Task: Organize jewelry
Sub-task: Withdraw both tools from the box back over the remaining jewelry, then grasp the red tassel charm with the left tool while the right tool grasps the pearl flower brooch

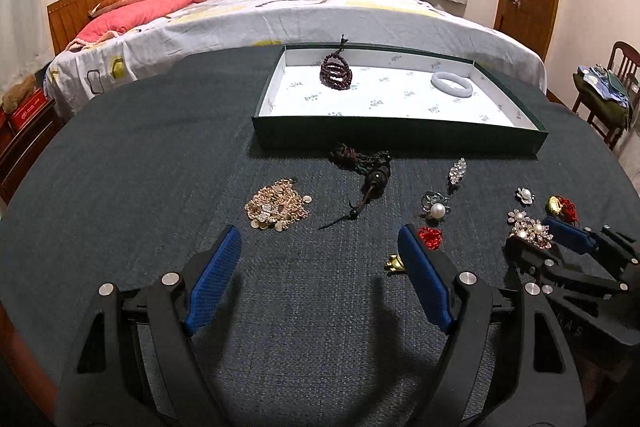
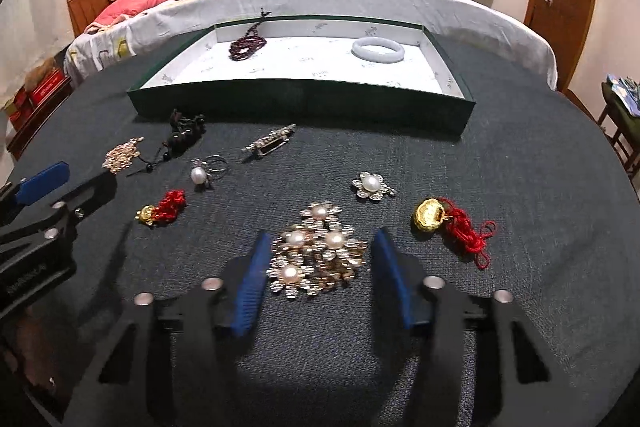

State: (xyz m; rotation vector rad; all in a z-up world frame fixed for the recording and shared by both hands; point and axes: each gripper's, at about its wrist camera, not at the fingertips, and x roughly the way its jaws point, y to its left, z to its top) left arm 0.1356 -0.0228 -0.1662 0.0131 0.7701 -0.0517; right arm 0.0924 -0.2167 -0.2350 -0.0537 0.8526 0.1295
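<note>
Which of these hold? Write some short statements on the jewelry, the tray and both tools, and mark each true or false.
1. The white bangle lies inside the green tray. True.
2. The right tool is shut on the pearl flower cluster. False: it is open, with the cluster between its fingers.
3. The left tool holds the gold chain pile. False: it is open and empty; the pile lies ahead on the cloth.
4. The dark bead bracelet is in the tray. True.
5. The tray is full. False: only two pieces lie in it.
</note>
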